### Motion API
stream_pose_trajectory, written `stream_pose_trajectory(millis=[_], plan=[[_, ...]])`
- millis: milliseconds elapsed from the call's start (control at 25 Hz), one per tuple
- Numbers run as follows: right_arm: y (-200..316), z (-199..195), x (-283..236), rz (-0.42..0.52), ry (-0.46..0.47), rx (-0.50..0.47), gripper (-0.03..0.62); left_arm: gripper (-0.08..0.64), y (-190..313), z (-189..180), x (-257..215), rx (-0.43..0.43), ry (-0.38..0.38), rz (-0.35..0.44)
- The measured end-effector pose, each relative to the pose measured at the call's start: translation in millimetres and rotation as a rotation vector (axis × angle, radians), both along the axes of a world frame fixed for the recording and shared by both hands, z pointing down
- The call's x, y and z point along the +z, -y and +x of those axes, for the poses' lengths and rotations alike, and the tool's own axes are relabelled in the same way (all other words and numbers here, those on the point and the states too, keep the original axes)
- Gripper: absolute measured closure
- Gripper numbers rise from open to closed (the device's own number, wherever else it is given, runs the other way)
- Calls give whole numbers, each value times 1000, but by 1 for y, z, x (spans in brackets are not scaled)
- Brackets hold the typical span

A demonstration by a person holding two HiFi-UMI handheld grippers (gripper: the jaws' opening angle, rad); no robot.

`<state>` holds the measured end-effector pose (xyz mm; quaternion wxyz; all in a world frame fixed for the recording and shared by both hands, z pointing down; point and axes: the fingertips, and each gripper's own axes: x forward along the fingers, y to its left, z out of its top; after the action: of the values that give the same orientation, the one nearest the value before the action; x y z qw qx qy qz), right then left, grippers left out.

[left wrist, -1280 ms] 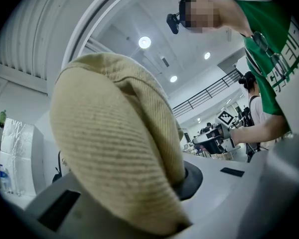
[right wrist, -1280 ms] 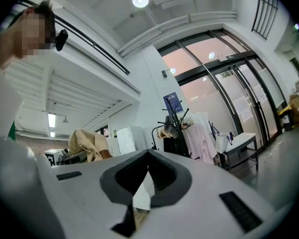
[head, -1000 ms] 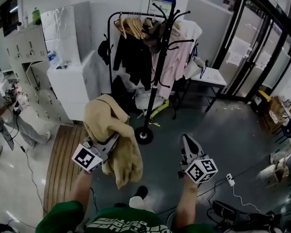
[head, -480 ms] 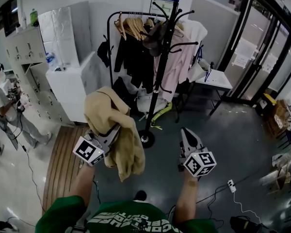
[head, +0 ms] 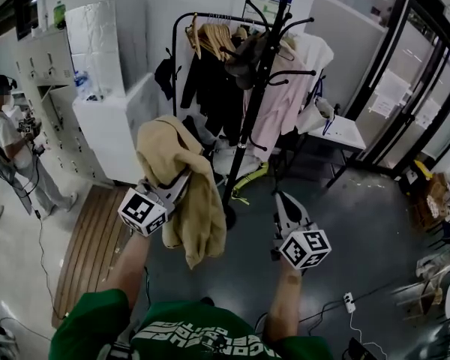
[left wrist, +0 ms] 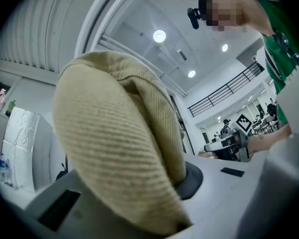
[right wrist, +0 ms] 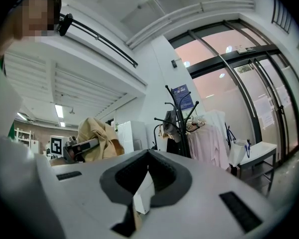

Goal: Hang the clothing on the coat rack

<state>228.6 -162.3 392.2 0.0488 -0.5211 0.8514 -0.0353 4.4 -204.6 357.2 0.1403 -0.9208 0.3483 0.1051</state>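
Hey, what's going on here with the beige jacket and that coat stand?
A person holds a gripper in each hand. The left gripper is shut on a beige jacket, which hangs from it in front of the black coat stand. The right gripper is shut and empty, held out beside it. The jacket is not yet on a hook.

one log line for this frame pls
left gripper: shut on tan jacket | right gripper: shut, empty | coat rack: ahead, tan jacket not hung

The clothing (head: 199,216) is tan, finely ribbed — coat rack (head: 245,145) black, hanging shirt (head: 274,115) pale pink.
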Motion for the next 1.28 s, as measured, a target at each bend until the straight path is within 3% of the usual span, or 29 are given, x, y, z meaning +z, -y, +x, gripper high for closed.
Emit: stream_pose_trajectory(millis=[600, 1280], plan=[[60, -24, -12, 24, -15, -94, 583, 531, 76, 9, -26, -84, -56, -19], [192, -59, -41, 36, -31, 17, 583, 531, 200, -3, -42, 14, -21, -8]])
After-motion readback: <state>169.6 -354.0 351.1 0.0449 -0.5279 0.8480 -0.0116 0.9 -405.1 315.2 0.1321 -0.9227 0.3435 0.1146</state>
